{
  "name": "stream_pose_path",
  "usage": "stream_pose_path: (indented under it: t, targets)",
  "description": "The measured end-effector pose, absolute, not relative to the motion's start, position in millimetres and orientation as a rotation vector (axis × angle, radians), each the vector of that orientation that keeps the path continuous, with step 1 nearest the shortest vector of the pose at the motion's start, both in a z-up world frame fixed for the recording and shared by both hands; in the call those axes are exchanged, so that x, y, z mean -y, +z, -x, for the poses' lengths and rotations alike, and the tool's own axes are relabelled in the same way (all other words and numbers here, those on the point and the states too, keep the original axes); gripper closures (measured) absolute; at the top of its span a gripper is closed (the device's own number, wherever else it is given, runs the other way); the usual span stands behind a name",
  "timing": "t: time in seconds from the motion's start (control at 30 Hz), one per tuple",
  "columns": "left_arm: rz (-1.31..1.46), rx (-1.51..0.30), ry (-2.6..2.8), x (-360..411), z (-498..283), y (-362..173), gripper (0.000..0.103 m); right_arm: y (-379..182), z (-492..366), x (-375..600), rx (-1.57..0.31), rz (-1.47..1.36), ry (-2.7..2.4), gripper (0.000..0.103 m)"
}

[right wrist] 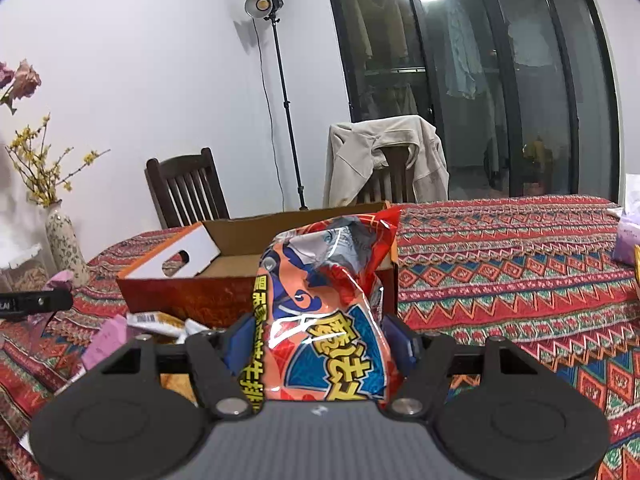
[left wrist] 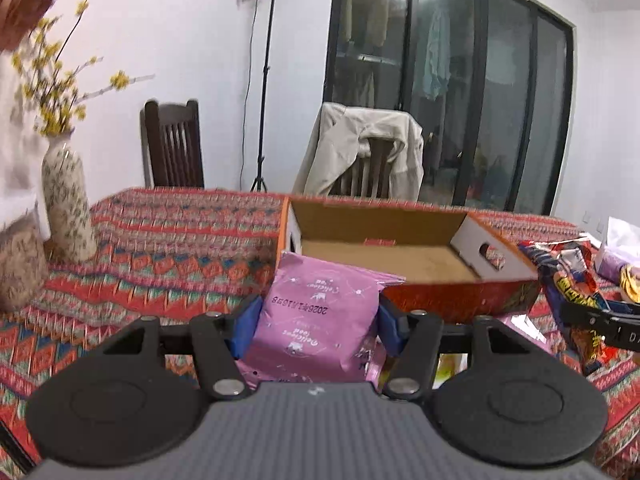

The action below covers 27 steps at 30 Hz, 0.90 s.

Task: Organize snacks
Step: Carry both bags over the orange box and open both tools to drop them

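Note:
My left gripper (left wrist: 318,330) is shut on a pink snack packet (left wrist: 320,312), held above the patterned tablecloth just in front of the open cardboard box (left wrist: 400,256). The box looks empty inside. My right gripper (right wrist: 318,346) is shut on a red and blue snack bag (right wrist: 324,312) that stands upright between its blue pads, close to the box (right wrist: 224,248). In the left wrist view, that red bag (left wrist: 568,288) and the right gripper's black finger show at the right edge. Loose snack packets (right wrist: 160,322) lie on the cloth before the box.
A patterned vase (left wrist: 66,204) with yellow flowers stands at the table's left. Two wooden chairs (left wrist: 174,148), one draped with a beige jacket (right wrist: 384,156), are behind the table. A light stand (right wrist: 286,100) rises by the wall. A pale purple packet (right wrist: 626,240) lies far right.

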<state>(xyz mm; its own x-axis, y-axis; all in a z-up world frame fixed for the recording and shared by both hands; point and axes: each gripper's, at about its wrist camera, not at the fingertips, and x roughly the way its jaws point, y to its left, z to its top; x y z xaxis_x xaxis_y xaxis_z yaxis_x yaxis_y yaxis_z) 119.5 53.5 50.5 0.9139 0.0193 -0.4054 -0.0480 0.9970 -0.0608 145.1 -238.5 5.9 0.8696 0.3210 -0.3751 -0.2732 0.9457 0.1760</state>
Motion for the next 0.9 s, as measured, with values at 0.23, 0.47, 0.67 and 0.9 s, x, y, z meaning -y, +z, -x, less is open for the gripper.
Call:
stream_pose_path:
  t: [0.23,0.47,0.67,0.9]
  targets:
    - [0.065,-0.376,0.030,-43,-151,80,0.042,41,-172,233,-0.407,-0.114,0.323,0.035]
    - [0.083,-0.381,0.049,-32,-200,94,0.042,64,-218,220,-0.423,-0.150,0.328,0.035]
    - [0.135,-0.409,0.095,-32,-248,91,0.042,69,-264,208,-0.445,-0.192,0.303,0.035]
    - [0.177,-0.432,0.144,-42,-289,68,0.042,56,-300,194,-0.440,-0.180,0.270,0.035]
